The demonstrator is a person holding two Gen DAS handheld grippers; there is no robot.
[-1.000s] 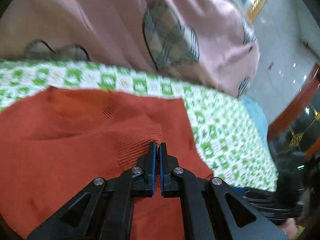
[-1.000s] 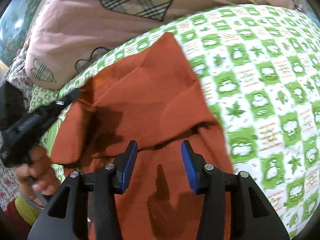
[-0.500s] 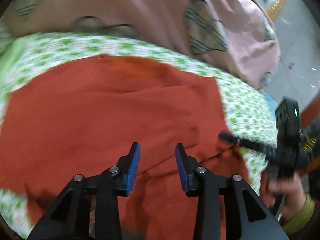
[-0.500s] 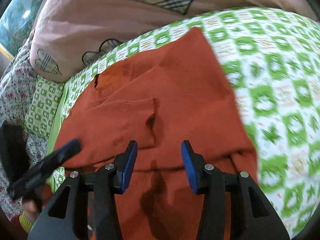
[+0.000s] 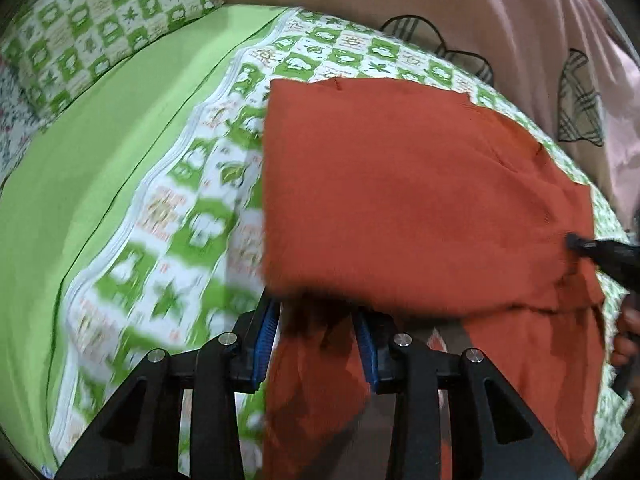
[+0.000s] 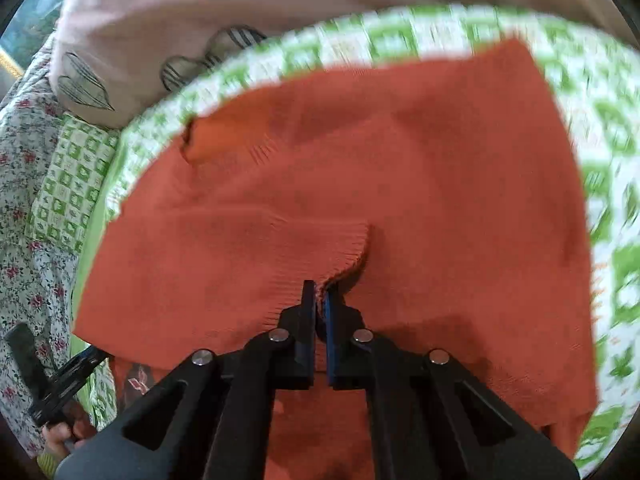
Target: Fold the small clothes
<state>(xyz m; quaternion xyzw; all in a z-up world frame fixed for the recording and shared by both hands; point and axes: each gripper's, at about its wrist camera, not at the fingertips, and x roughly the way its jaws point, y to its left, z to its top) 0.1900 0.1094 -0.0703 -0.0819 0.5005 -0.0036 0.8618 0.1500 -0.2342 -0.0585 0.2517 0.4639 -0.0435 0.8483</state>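
Sweater (image 6: 340, 184), orange-red and partly folded, lies flat on the green checked bed sheet (image 5: 188, 208), just below the pink blanket (image 5: 500, 12). The right tongs (image 6: 319, 300) have just snapped together and now pinch a ribbed edge on its near side. The left tongs (image 5: 316, 344) sit at the near left corner, blue pads partly apart; cloth lies between them, but the pads do not press it. The sweater spreads away from both tongs, up the bed, so the next fold likely goes that way. Each hand has its own corner.
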